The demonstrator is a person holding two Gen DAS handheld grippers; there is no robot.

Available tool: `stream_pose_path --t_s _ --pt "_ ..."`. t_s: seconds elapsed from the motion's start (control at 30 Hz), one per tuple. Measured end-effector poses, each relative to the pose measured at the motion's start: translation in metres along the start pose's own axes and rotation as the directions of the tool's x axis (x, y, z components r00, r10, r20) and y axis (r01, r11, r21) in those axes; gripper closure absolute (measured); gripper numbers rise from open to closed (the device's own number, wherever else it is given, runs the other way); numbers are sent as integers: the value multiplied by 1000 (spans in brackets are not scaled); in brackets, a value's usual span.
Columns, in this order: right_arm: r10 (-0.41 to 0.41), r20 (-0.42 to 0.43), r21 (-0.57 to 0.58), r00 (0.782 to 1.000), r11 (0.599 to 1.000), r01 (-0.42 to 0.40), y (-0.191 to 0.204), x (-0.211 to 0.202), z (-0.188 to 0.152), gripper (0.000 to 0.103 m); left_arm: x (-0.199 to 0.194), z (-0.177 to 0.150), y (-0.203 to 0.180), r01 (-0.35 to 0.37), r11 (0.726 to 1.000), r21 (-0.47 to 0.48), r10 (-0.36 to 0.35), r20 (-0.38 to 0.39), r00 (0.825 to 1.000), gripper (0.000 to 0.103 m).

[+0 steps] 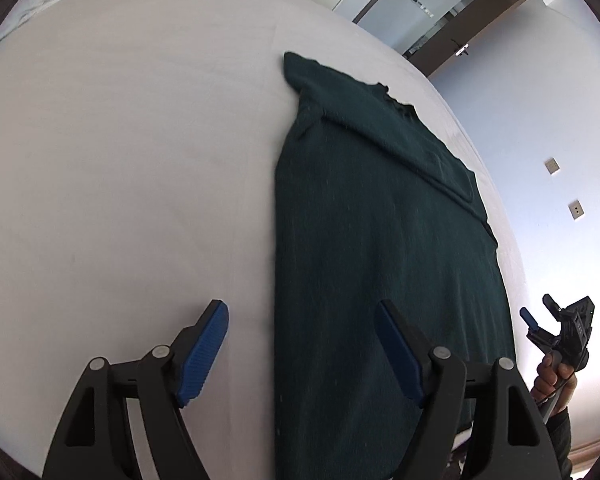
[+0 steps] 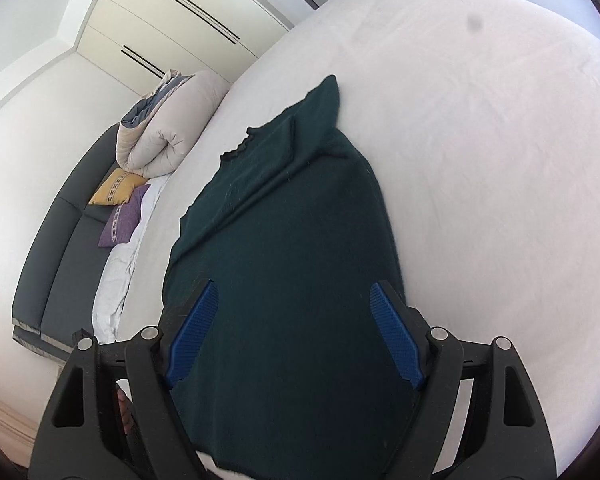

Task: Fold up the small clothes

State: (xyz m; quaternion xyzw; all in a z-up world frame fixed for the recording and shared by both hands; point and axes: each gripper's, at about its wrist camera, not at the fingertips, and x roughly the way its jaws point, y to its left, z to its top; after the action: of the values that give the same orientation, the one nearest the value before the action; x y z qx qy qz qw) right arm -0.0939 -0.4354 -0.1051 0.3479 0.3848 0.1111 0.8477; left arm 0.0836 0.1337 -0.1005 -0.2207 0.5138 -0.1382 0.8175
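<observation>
A dark green knit top (image 1: pixel 380 248) lies flat on the white bed (image 1: pixel 120 160), partly folded lengthwise, one sleeve laid across its back and the neck at the far end. My left gripper (image 1: pixel 302 312) is open above its near left edge, one finger over the sheet, one over the cloth. The right gripper (image 1: pixel 540 314) shows open at the far right, held in a hand. In the right wrist view the same top (image 2: pixel 284 240) fills the middle, and my right gripper (image 2: pixel 294 292) is open and empty above its near end.
A rolled beige duvet (image 2: pixel 160 128), a yellow cushion (image 2: pixel 118 192) and a purple cushion (image 2: pixel 124 220) lie by the dark headboard (image 2: pixel 64 248). White wardrobe doors (image 2: pixel 172 32) stand behind. A wall with a doorway (image 1: pixel 440 12) lies past the bed's edge.
</observation>
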Motion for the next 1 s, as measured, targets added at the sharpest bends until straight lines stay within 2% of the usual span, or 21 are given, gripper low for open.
stream_pose_path --t_s 0.2,0.37,0.53,0.73,0.87,0.93,0.97,1.0 --pt "-19 -50 17 999 1000 19 -30 -47 -59 26 -11 -45 -5 71 997 -16 -72 -65 995 26" --pt "-9 -46 64 999 998 12 -52 -68 -85 27 -11 -59 -8 106 994 -20 -107 -121 987 28" --pt "4 -50 79 999 997 0 -58 -78 -90 27 -11 -59 -1 139 985 -98 -153 -157 976 32" --pt "4 -67 89 998 996 2 -57 -72 -76 27 -11 -62 10 169 970 -175 -201 -189 961 40" --pt "-24 -71 90 997 995 30 -58 -76 -71 27 -13 -67 11 167 969 -181 -202 -202 958 44" --pt "-45 -74 92 996 994 51 -61 -80 -69 27 -14 -69 10 160 972 -174 -195 -203 960 50" --pt "-66 -83 96 994 993 74 -63 -82 -69 31 -13 -70 10 160 971 -178 -195 -203 960 52" --pt "-75 -95 100 993 991 84 -65 -83 -69 32 -12 -71 11 159 970 -185 -196 -204 959 61"
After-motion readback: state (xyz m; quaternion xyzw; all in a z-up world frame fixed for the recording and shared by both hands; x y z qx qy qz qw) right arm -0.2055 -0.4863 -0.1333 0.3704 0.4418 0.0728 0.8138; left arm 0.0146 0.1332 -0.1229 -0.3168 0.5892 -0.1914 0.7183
